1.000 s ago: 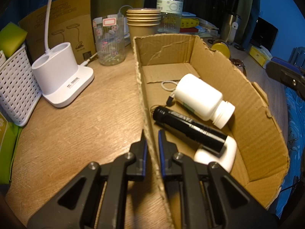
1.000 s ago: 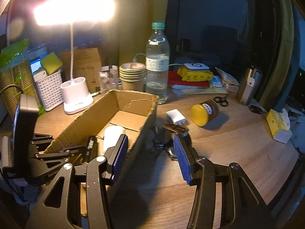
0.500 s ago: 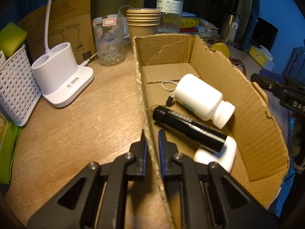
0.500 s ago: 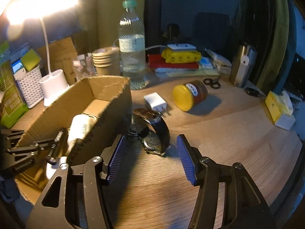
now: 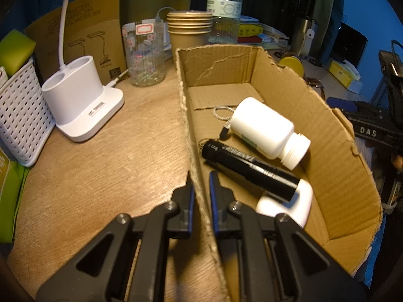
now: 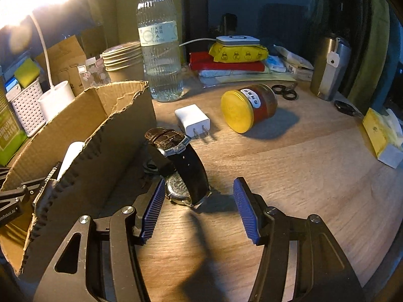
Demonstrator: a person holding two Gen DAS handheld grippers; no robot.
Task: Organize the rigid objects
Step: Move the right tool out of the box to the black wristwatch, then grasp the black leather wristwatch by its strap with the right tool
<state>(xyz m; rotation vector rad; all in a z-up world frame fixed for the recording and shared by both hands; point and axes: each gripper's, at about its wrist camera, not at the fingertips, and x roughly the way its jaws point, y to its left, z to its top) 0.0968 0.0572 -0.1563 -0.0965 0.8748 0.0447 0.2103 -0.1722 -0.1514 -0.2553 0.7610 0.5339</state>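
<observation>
A cardboard box (image 5: pixel 335 151) lies on the wooden desk. It holds a white pill bottle (image 5: pixel 267 130), a black flashlight (image 5: pixel 249 168) and a white object (image 5: pixel 289 206) under the flashlight. My left gripper (image 5: pixel 200 176) is shut on the box's left wall. My right gripper (image 6: pixel 199 188) is open, with a dark-strapped wristwatch (image 6: pixel 183 166) standing on the desk between its fingertips, beside the box (image 6: pixel 100 136). A white charger plug (image 6: pixel 192 120) and a yellow-lidded jar (image 6: pixel 248 107) lie beyond the watch.
A white lamp base (image 5: pixel 78 100), white basket (image 5: pixel 20 118), sticker glass (image 5: pixel 144 52), paper cups (image 5: pixel 190 30) and water bottle (image 6: pixel 160 50) stand behind the box. Scissors (image 6: pixel 284 91), a steel tumbler (image 6: pixel 330 68), a tissue pack (image 6: pixel 382 136) and stacked packets (image 6: pixel 236 58) sit at the right.
My right gripper has moved forward and down to the watch, which now stands between its open fingers. The left gripper has stayed clamped on the box wall.
</observation>
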